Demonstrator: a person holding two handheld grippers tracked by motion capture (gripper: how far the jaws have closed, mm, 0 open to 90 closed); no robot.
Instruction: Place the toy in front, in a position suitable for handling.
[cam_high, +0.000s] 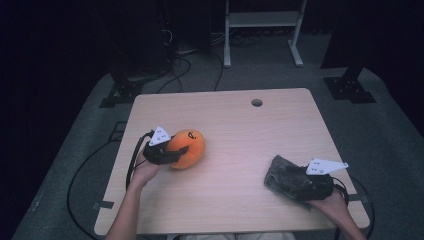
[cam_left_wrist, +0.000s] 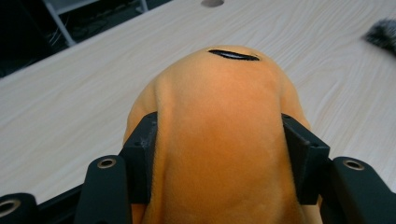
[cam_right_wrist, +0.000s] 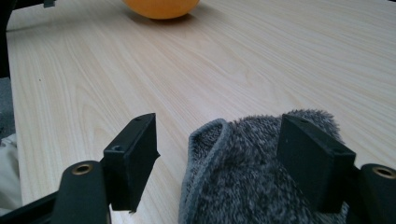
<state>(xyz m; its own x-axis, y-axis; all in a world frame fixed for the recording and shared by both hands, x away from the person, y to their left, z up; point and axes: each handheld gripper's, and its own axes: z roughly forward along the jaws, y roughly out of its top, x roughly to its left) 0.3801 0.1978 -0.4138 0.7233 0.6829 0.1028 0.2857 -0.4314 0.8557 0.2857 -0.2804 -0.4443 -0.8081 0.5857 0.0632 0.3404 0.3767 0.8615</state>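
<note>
- The right gripper (cam_right_wrist: 217, 163) rests at the near right of the table (cam_high: 240, 130), jaws wide apart, with the grey cloth (cam_right_wrist: 252, 177) lying between them; one pad sits against the fuzz, the other stands clear of it, so nothing is clamped there.
- The left gripper (cam_left_wrist: 219, 154) is closed on the orange plush (cam_left_wrist: 219, 140): both pads press into its sides and dent the soft pile.
- The plush sits on the table at the left, well apart from the cloth.
- To lift it well, I judge it best to hold this squeeze steady and rise straight; the plush is soft and round, so a loose grip could let it slip forward out of the pads.
- Keep the right gripper quiet so the cloth is not dragged.
</note>
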